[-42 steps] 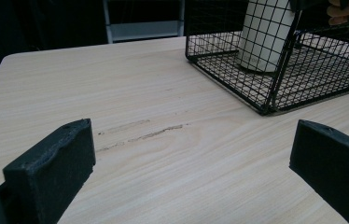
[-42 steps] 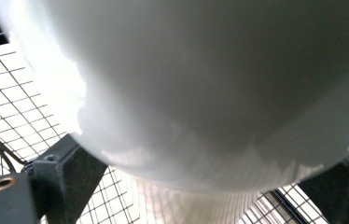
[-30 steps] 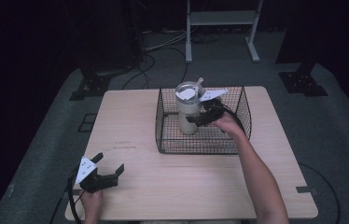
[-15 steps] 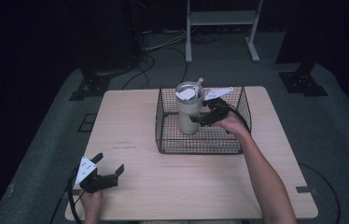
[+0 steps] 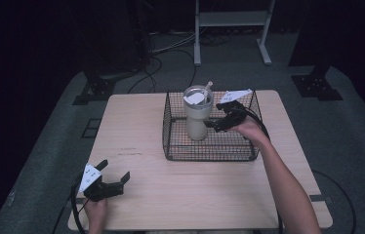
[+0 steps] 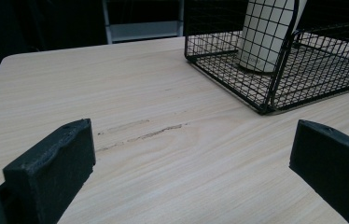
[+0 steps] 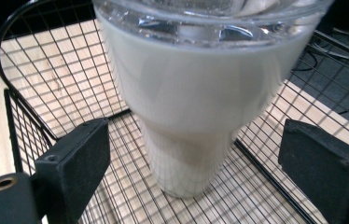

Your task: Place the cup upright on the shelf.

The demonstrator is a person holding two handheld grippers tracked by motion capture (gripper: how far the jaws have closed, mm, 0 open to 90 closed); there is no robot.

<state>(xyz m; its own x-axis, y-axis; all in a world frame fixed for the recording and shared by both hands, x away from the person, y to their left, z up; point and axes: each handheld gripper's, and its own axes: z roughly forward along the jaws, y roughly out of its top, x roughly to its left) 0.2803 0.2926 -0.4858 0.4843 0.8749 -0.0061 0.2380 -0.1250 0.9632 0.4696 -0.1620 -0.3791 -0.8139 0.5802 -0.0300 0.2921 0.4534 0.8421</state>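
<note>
Right gripper (image 5: 218, 123) edged nearer the cup (image 5: 196, 117) inside the basket (image 5: 210, 152), jaws spread wide either side, left gripper (image 5: 106, 179) released over the table (image 5: 171, 195)

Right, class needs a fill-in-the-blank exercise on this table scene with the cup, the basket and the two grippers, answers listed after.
1. The cream tumbler stands inside the wire ____.
2. The right gripper has its jaws ____, one on each side of the tumbler.
3. The left gripper rests open near the table's ____ corner nearest the person.
4. The tumbler stands ____, not tipped.

Missing words: basket; open; left; upright
</note>
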